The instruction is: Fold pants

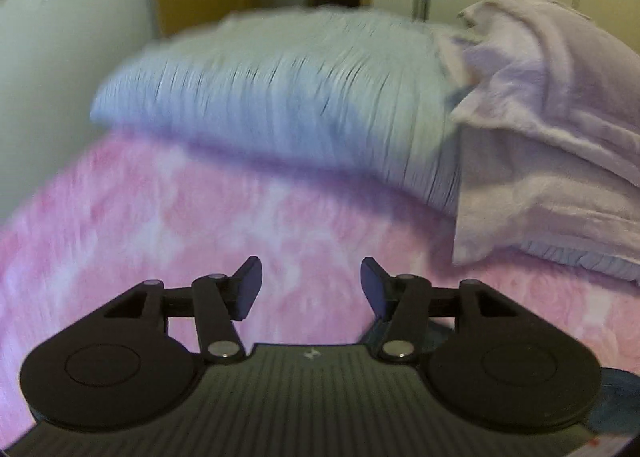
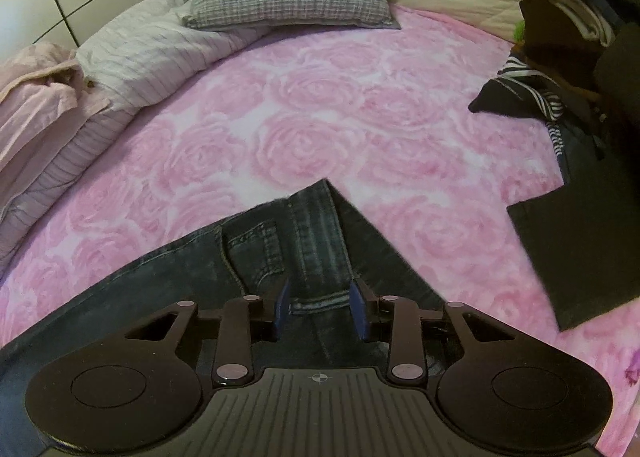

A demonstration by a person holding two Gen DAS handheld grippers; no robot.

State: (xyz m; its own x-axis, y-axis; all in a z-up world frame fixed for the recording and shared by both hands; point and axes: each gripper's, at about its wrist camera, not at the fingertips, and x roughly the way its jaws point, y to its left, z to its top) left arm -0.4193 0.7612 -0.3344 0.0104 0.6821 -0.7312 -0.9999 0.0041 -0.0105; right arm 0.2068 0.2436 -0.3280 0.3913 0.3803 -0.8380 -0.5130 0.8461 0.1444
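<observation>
Motion blur smears the striped pillow [image 1: 272, 97] in the left wrist view. In the right wrist view, the right gripper [image 2: 320, 307] hides the jeans [image 2: 304, 241] near their waistband; the bottom edge crops them.

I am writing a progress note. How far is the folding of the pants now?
Done: the dark jeans lie on the pink blanket, seemingly folded leg over leg. In hand: nothing; the right gripper hovers open over the denim, and the left gripper is open over bare blanket. Left: probably folding them shorter.
</observation>
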